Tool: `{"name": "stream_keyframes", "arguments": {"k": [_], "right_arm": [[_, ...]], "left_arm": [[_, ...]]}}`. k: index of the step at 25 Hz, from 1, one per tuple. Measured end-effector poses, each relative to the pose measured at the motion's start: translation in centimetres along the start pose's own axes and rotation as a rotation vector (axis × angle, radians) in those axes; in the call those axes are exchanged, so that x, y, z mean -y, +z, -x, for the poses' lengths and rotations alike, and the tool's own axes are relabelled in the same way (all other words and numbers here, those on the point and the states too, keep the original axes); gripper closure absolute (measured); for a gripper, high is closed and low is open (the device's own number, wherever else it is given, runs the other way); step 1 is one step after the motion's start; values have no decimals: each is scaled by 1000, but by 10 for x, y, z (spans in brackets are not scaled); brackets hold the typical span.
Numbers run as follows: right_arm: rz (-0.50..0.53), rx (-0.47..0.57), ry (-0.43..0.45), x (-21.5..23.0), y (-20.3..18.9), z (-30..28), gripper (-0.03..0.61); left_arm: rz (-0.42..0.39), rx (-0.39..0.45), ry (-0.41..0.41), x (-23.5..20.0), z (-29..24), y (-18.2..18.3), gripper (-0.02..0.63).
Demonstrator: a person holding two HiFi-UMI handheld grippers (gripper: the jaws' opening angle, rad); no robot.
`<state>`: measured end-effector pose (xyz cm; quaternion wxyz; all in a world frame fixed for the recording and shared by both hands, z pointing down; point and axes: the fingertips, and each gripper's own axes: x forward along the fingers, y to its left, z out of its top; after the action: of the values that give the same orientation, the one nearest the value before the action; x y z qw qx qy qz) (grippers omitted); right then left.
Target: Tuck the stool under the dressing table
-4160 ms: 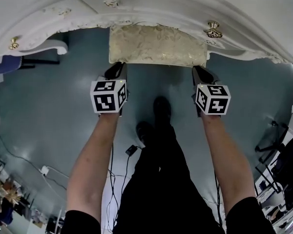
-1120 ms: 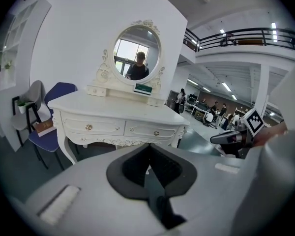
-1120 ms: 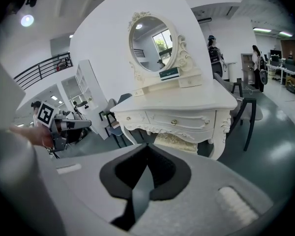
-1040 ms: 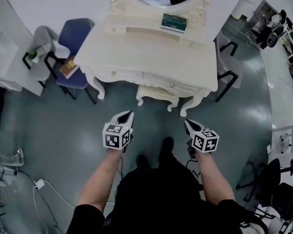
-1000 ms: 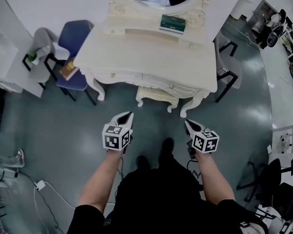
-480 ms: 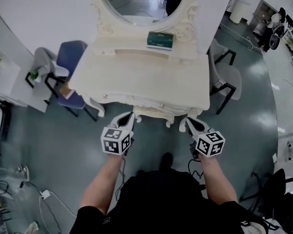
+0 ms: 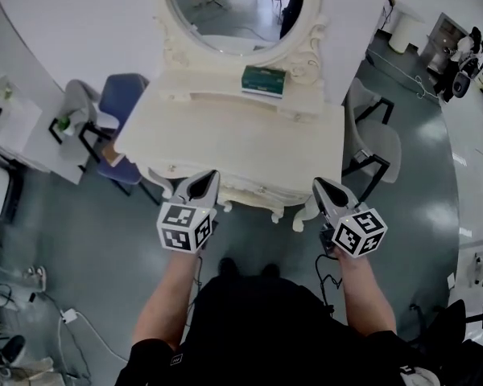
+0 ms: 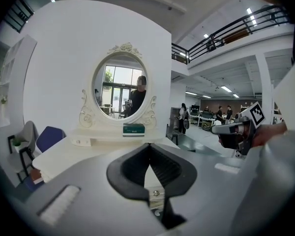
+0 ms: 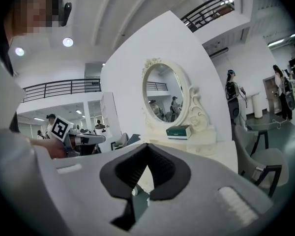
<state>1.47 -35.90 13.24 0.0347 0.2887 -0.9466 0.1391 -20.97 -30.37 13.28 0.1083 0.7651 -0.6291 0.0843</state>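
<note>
Jaws of the left gripper [image 7: 208, 179] and the right gripper [image 7: 319, 186] are pressed together, with nothing between them. Both grippers hang at the front edge of the dressing table [image 7: 249, 139]. The stool [image 7: 251, 198] sits beneath that edge; apparently only its front rim protrudes. A blue chair [image 7: 121, 95] and a grey chair [image 7: 378, 147] flank the table. Open floor [image 7: 88, 240] lies in front of it.

The tabletop [image 7: 225, 139] hides nearly all the stool [image 7: 258, 199] from me; I can't read print on the green box [image 7: 263, 80].
</note>
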Motion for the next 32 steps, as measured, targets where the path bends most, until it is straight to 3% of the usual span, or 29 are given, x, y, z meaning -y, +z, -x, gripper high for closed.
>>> {"name": "stream_keyframes", "arguments": {"k": [6,12,32], "right_arm": [[63,92,-10,-7,58,-7,578],[68,155,-13,-24,86,-13,578],[103,125,-22,-39,83,-30,578]], "left_arm": [[-24,38,-11,-21,-3,42,597],[-65,74,-33,-34,0,71,597],[-38,87,-45,-50,-3,71,597]]}}
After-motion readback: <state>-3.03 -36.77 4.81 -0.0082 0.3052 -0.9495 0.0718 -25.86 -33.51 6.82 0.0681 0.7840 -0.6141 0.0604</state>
